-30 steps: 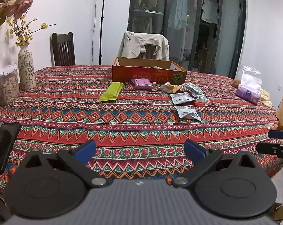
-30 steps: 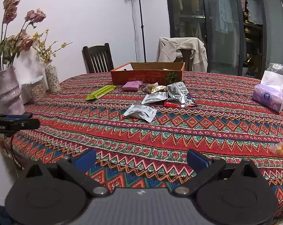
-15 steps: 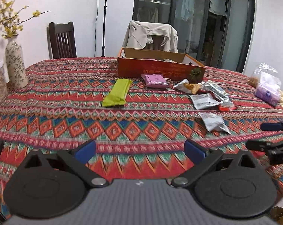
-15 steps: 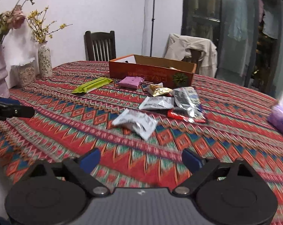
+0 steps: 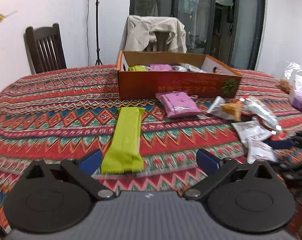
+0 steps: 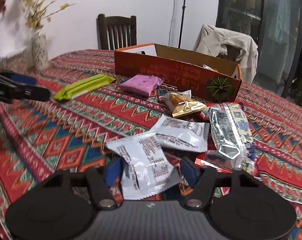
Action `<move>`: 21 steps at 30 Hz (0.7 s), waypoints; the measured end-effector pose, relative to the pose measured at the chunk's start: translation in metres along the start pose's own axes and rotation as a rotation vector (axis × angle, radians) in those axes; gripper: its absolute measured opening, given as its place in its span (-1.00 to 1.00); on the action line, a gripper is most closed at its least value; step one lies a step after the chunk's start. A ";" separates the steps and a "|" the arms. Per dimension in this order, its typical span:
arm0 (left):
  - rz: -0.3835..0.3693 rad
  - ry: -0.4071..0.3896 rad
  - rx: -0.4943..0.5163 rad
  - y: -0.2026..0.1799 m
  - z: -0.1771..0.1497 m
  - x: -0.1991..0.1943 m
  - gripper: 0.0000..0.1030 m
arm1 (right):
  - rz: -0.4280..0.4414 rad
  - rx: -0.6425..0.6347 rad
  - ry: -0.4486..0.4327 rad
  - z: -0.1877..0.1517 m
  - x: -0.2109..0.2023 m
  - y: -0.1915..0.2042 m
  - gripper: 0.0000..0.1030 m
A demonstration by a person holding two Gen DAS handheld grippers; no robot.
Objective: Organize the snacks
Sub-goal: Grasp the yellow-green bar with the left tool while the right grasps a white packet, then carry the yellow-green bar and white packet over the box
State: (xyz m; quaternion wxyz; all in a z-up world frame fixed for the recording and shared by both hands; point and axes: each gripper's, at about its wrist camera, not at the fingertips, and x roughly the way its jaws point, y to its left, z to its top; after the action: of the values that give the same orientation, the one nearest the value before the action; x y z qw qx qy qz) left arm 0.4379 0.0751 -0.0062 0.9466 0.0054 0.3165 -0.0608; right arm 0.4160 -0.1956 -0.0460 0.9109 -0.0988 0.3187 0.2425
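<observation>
The white packet [image 6: 145, 166] is straddled by the right gripper [image 6: 151, 170], jaws just narrowing (contact unclear, near edge hidden). The left gripper [image 5: 149, 160] is spread before the blurred green bar [image 5: 127, 140] at lower centre.

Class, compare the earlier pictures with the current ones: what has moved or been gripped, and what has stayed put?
Both grippers advanced over the table toward the snacks. The left gripper, wide open, now frames the green packet. The right gripper has been closing around the nearest white packet, which lies between its fingers, not visibly pinched. The snacks and orange box have not moved.
</observation>
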 end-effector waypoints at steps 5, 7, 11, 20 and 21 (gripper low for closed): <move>0.062 0.024 0.022 0.010 0.010 0.043 0.68 | 0.026 0.028 -0.025 -0.001 0.005 -0.004 0.11; 0.068 0.026 0.006 0.016 0.011 0.054 0.53 | 0.028 0.027 -0.026 -0.001 0.006 -0.004 0.11; 0.103 0.009 -0.029 0.021 0.009 0.063 -0.14 | 0.039 0.039 -0.029 0.000 0.007 -0.004 0.11; 0.081 0.007 -0.048 -0.003 -0.021 -0.004 -0.31 | 0.038 0.039 -0.017 -0.007 -0.006 0.011 0.08; 0.068 0.006 -0.072 -0.006 -0.028 -0.015 -0.31 | 0.036 0.035 -0.016 -0.010 -0.010 0.015 0.08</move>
State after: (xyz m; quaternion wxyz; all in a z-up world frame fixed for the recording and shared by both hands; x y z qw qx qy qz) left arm 0.4085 0.0718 -0.0198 0.9468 -0.0179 0.3207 -0.0171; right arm 0.3960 -0.1902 -0.0480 0.9105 -0.0749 0.3174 0.2540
